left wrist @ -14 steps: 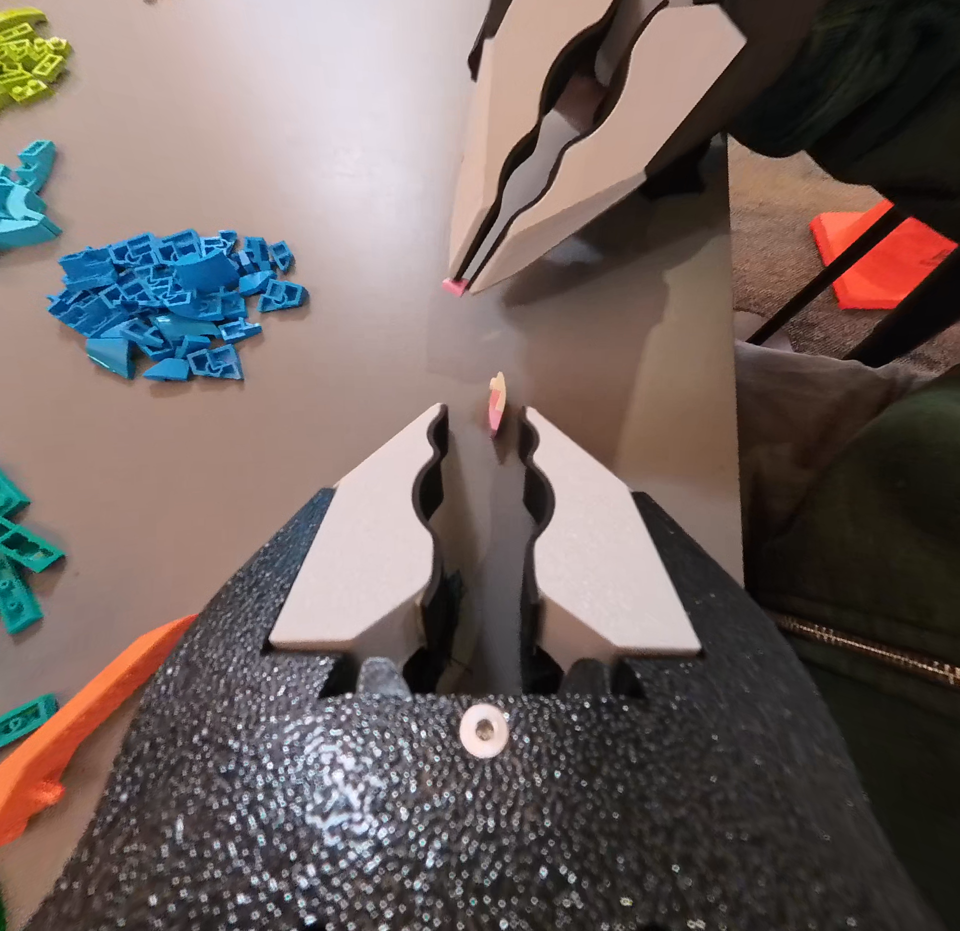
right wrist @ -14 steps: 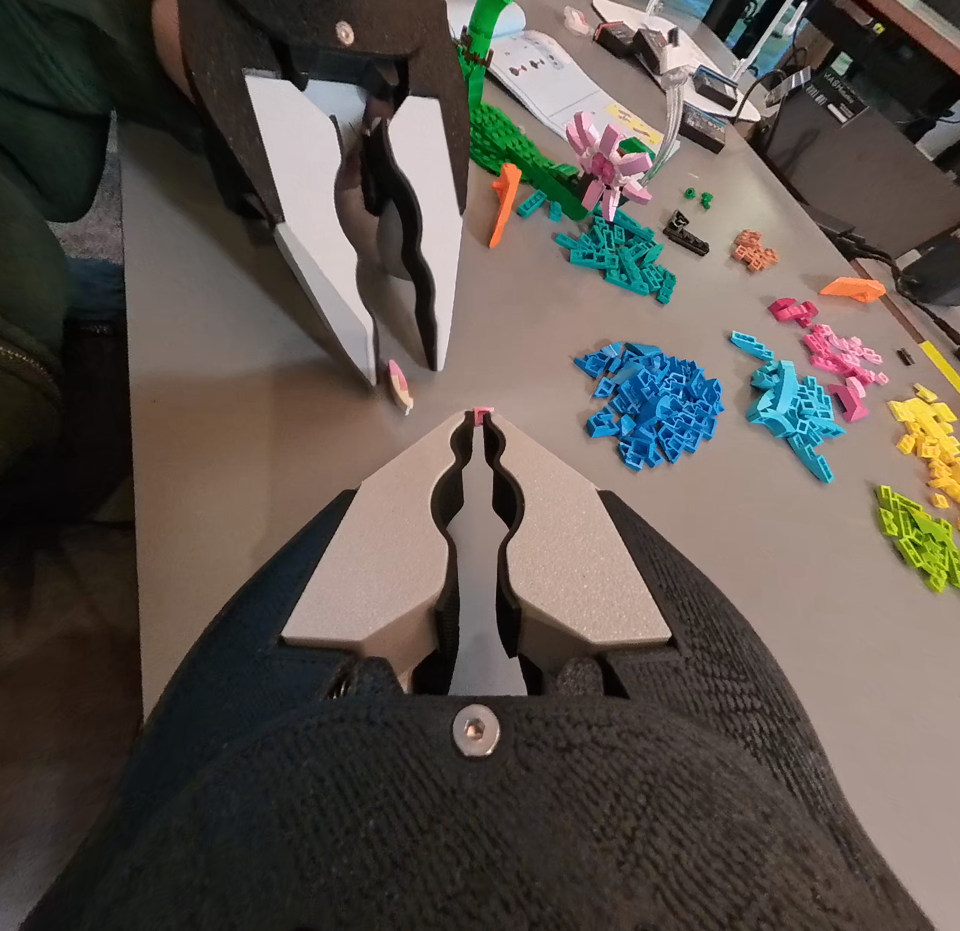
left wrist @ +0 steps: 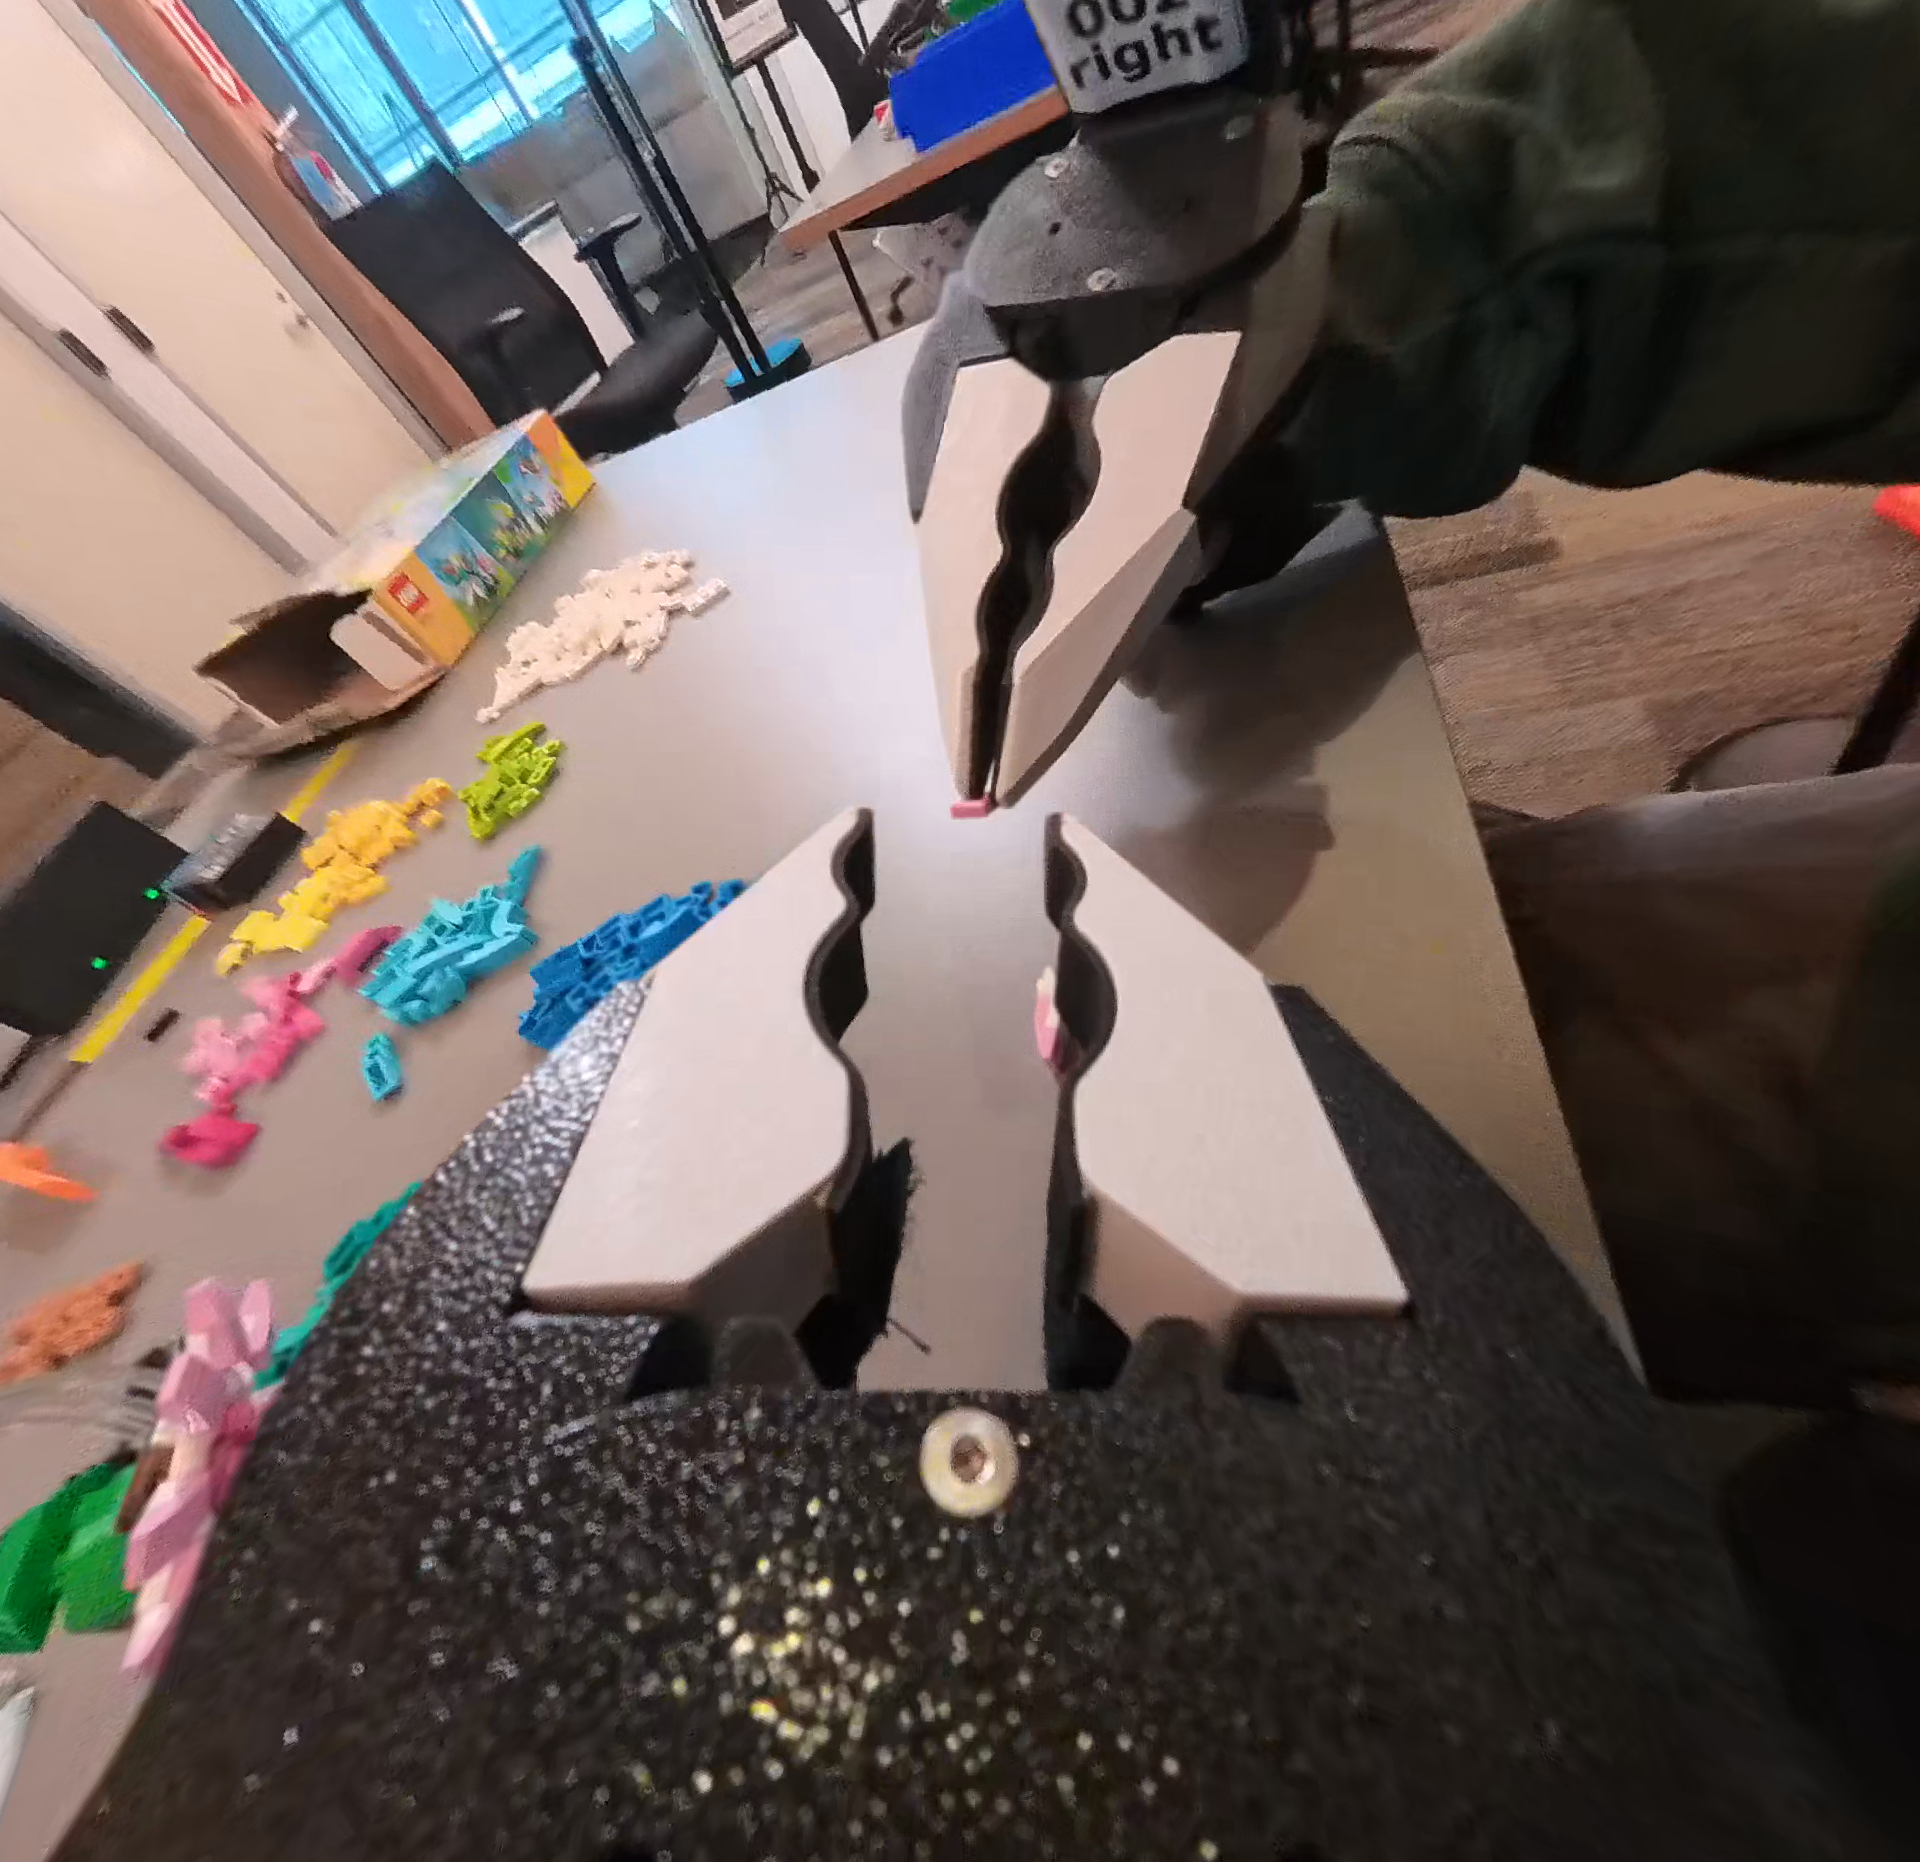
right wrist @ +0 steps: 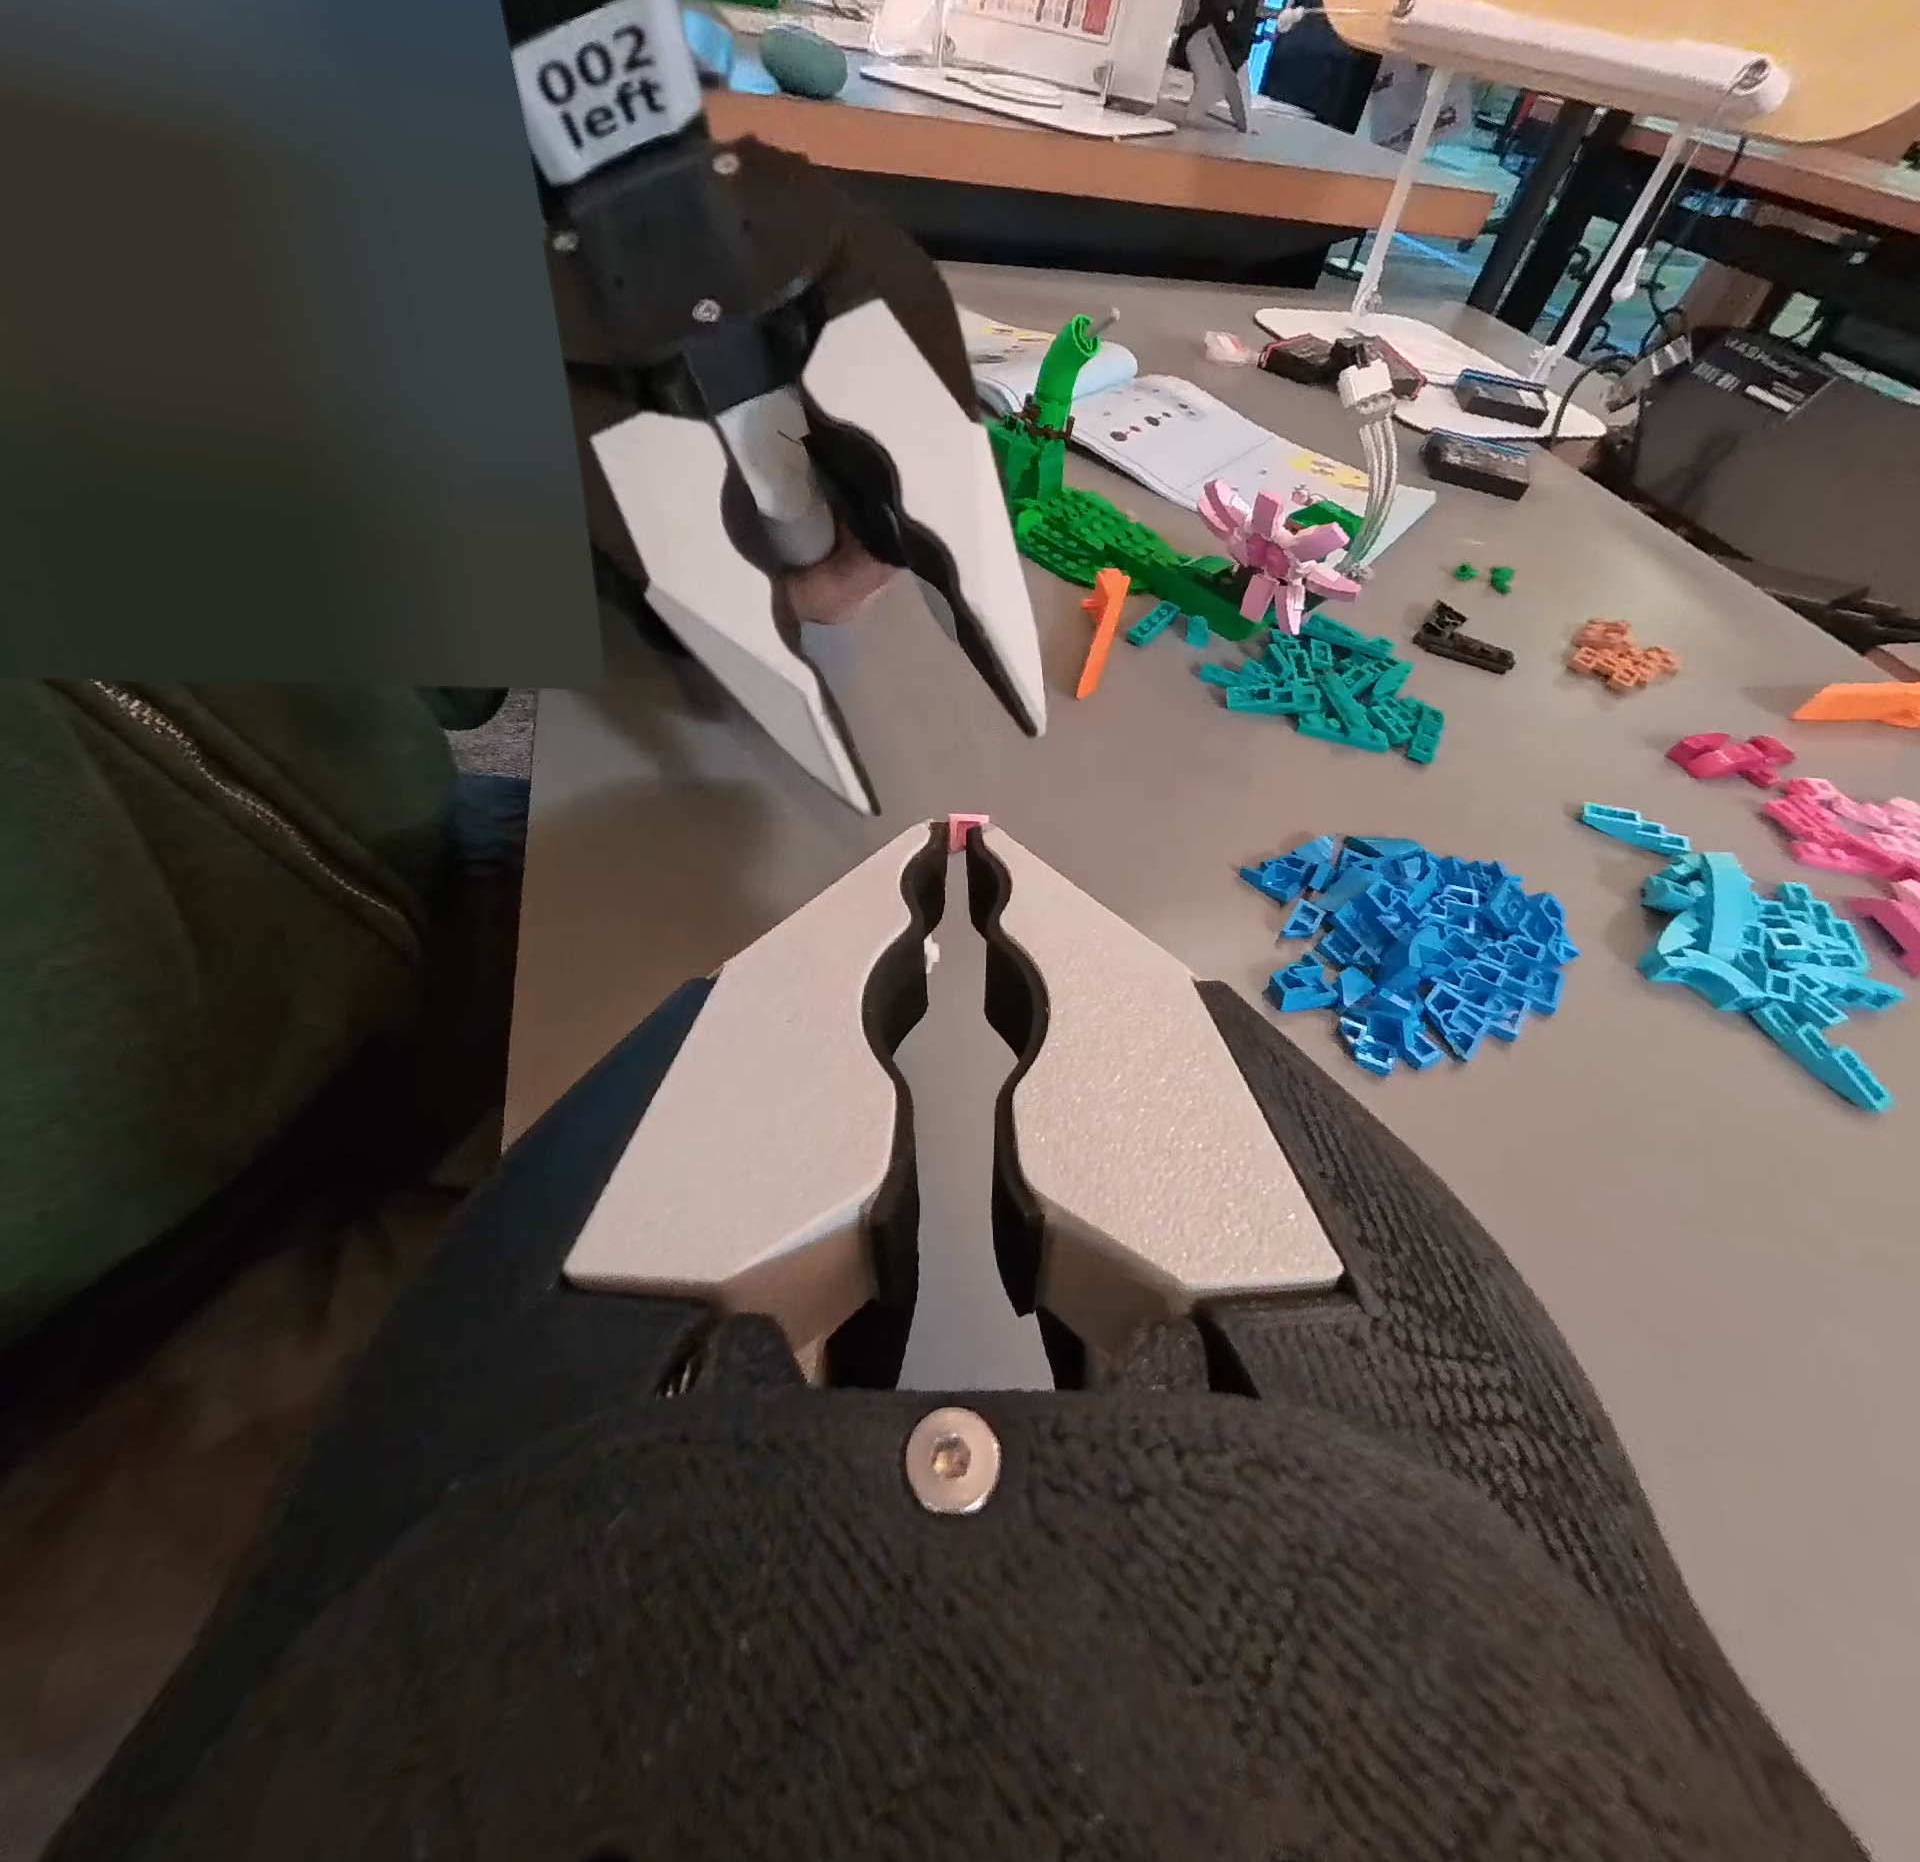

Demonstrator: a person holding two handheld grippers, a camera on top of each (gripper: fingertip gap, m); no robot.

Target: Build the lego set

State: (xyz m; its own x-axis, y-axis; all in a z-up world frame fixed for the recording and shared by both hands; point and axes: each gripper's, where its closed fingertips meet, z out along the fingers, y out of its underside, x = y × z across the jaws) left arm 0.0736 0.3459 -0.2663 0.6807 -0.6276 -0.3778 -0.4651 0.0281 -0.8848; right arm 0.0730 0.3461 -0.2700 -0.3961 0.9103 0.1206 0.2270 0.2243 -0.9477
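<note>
My right gripper (right wrist: pixel 961 844) is shut on a small pink brick (right wrist: pixel 962 827) pinched at its very tips. In the left wrist view it (left wrist: pixel 982 786) points down at the grey table (left wrist: pixel 790 669) with that brick (left wrist: pixel 974 806) just beyond my left fingertips. My left gripper (left wrist: pixel 958 833) is open and empty, raised over the table, and faces the right one tip to tip (right wrist: pixel 948 763). A small pink-and-cream petal piece (left wrist: pixel 1049 1023) shows in the gap by the left gripper's right-hand finger. I cannot tell whether it touches the finger.
Sorted brick piles lie across the table: blue (right wrist: pixel 1423 939), light blue (right wrist: pixel 1766 950), teal (right wrist: pixel 1330 690), pink (right wrist: pixel 1849 825), yellow (left wrist: pixel 343 867), lime (left wrist: pixel 509 773), white (left wrist: pixel 603 628). A green build with a pink flower (right wrist: pixel 1273 555), an orange separator (right wrist: pixel 1101 628), a booklet (right wrist: pixel 1174 430) and the set's box (left wrist: pixel 478 555) stand farther off. The table edge (left wrist: pixel 1455 773) runs close by the grippers. Less than 4 cm separates the two grippers' tips.
Both grippers have lifted and tilted up, so the room now shows. The petal piece, before just past the left fingertips, now shows inside their gap. The right gripper still holds the pink brick.
</note>
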